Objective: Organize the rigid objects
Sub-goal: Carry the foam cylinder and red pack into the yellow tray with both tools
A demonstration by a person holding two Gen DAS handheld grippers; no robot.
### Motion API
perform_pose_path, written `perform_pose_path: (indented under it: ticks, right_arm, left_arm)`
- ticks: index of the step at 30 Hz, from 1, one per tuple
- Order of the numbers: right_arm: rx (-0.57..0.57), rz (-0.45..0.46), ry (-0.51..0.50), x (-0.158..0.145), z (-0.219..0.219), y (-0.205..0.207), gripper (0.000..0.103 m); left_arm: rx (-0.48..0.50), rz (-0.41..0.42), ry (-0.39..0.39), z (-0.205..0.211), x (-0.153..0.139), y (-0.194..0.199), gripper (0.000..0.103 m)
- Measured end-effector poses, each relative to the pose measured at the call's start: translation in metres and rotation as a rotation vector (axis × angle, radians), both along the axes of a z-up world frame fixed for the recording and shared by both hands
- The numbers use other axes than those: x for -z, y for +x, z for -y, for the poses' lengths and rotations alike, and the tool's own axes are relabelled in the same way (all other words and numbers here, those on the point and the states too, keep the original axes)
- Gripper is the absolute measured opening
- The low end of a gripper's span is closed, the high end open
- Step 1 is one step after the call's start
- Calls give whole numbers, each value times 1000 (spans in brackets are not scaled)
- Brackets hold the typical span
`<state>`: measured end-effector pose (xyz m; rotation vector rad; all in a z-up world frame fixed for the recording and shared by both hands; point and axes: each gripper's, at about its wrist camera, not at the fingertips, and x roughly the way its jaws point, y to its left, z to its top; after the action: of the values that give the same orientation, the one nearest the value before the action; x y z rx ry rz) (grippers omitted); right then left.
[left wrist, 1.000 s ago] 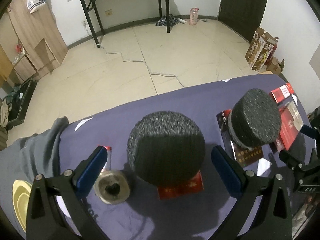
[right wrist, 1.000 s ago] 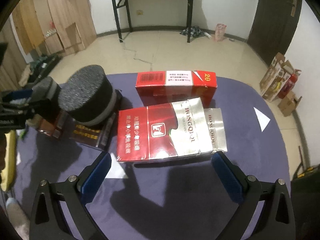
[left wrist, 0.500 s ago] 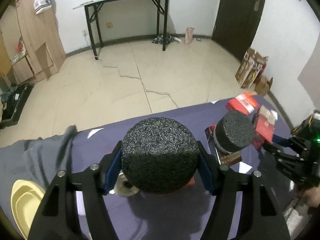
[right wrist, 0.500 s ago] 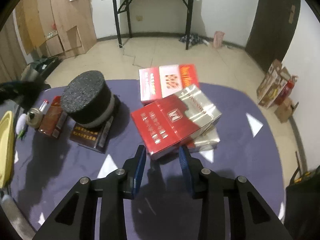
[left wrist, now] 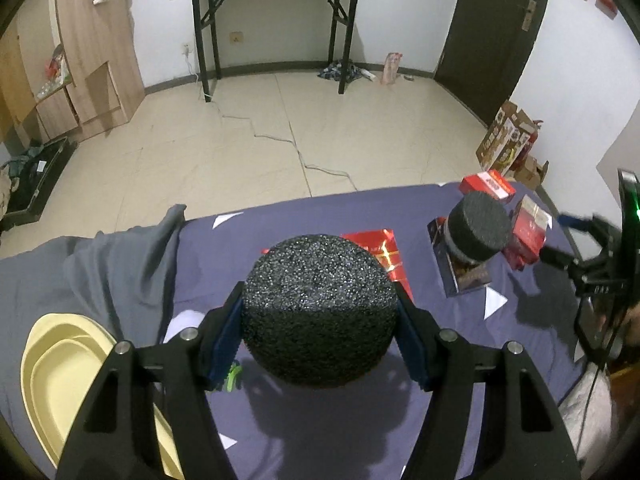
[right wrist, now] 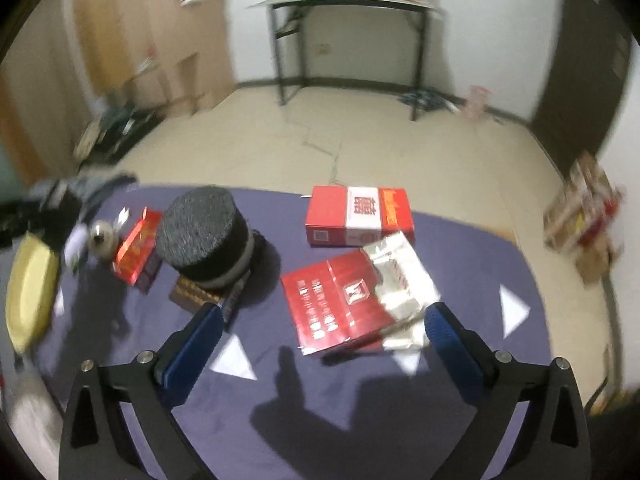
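Left gripper point(left wrist: 320, 320) clamped on a black foam cylinder point(left wrist: 316, 296), both blue pads pressed flat against its sides. Holds it clear of the purple cloth point(left wrist: 500, 360), with a shadow cast beneath. Behind the held cylinder, a flat red packet point(left wrist: 384, 240) lying on the cloth, partly hidden. Further right, a second foam cylinder point(left wrist: 478, 228) standing upright on a dark brown box point(left wrist: 468, 280). At the lower left edge, a yellow dish point(left wrist: 60, 380), just beside a rumpled grey fabric point(left wrist: 100, 272).

From the right wrist: right gripper point(right wrist: 322, 312) with jaws opening, fingers spread wide. Between them, lying on the cloth, a red-and-silver carton point(right wrist: 348, 300); left pad well apart from it, right pad just beside its silver corner, contact there not clear through the blur. Beyond it, a red-and-white carton point(right wrist: 358, 216), the two cartons close at one corner. To the left, the second foam cylinder on its brown box, then the red packet, then a small round metal piece point(right wrist: 100, 234) near the yellow dish. Left edge of this view blurred.
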<state>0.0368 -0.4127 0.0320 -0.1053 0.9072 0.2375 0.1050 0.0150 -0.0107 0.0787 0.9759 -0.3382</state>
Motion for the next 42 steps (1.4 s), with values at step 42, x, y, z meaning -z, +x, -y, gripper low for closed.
perform_pose_path:
  ticks: [42]
  right_arm:
    - [-214, 8, -49, 14, 46, 39, 93]
  left_arm:
    - [-20, -23, 11, -16, 8, -23, 69]
